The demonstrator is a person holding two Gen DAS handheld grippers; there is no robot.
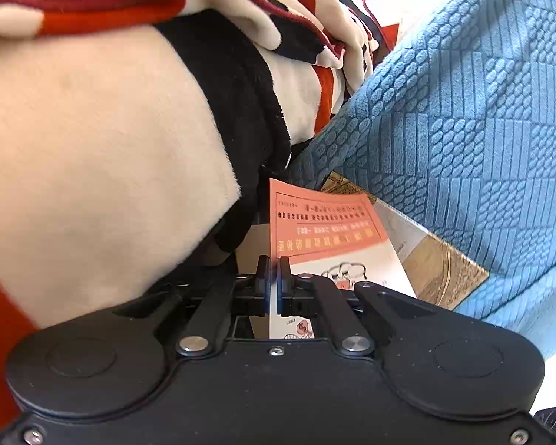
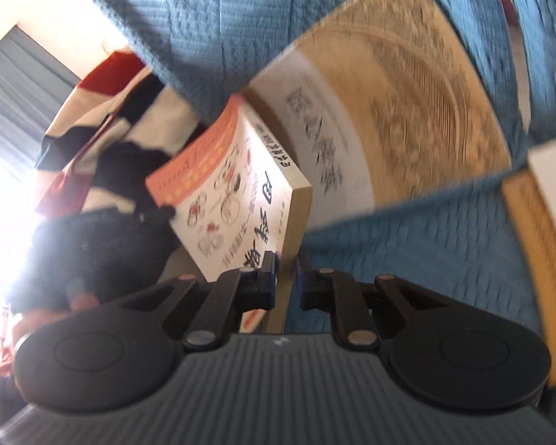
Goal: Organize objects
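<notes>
An orange-and-white paperback book (image 1: 326, 222) stands tilted between a plush blanket and blue fabric. My left gripper (image 1: 274, 278) is shut on a thin edge of its cover, which shows white between the pads. In the right wrist view the same book (image 2: 233, 185) rises at an angle, and my right gripper (image 2: 286, 282) is shut on its lower corner, with the brown page block between the fingers. The left gripper (image 2: 163, 213) shows there as a dark shape pinching the book's left edge. Blur hides fine detail in the right wrist view.
A tan patterned book (image 2: 389, 111) lies on the blue textured fabric (image 2: 407, 259) behind the paperback, also seen as the tan book (image 1: 437, 270). Another tan book (image 2: 537, 259) sits at the right. A cream, red and black plush blanket (image 1: 92, 148) crowds the left side.
</notes>
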